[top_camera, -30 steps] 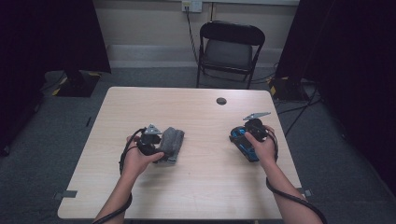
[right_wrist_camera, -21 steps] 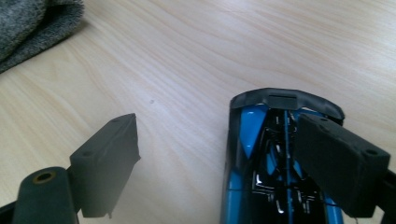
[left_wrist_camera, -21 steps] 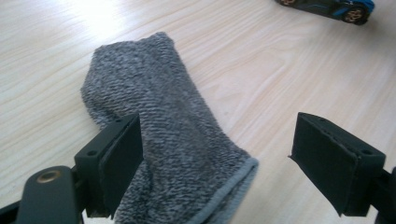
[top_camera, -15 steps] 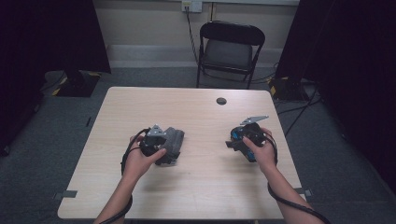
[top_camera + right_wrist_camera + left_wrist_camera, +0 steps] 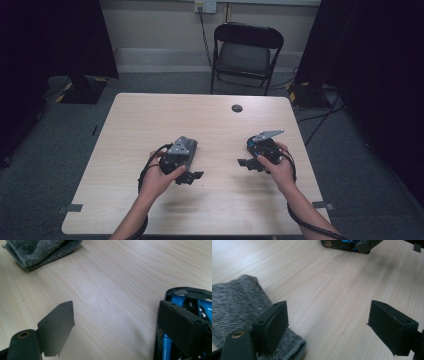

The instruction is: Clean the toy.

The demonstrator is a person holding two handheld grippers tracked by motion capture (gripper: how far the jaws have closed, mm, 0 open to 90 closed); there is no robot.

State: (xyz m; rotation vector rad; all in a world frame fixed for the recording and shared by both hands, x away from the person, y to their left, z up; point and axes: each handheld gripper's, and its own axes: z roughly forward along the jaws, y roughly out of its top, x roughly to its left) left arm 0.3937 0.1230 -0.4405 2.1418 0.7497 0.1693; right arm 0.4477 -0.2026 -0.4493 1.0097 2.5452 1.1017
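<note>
A grey knitted cloth [image 5: 190, 143] lies folded on the wooden table [image 5: 150, 125], left of centre. My left gripper [image 5: 190, 177] hovers over the cloth's near end and is open. In the left gripper view the cloth [image 5: 234, 302] lies under the left jaw, and bare wood shows between the jaws of the left gripper [image 5: 329, 315]. My right gripper [image 5: 247, 164] is open at the table's right. In the right gripper view a blue and black object [image 5: 185, 300] lies behind the right jaw of the right gripper [image 5: 118, 315], and the cloth [image 5: 37, 250] lies far off.
A small black round disc [image 5: 237, 108] sits near the table's far edge. A black folding chair [image 5: 247, 50] stands behind the table, with cables on the floor to its right. Bare wood lies between the two grippers.
My left gripper has moved right, over the cloth, and its jaws have turned toward the right gripper. My right gripper has shifted slightly left and nearer.
</note>
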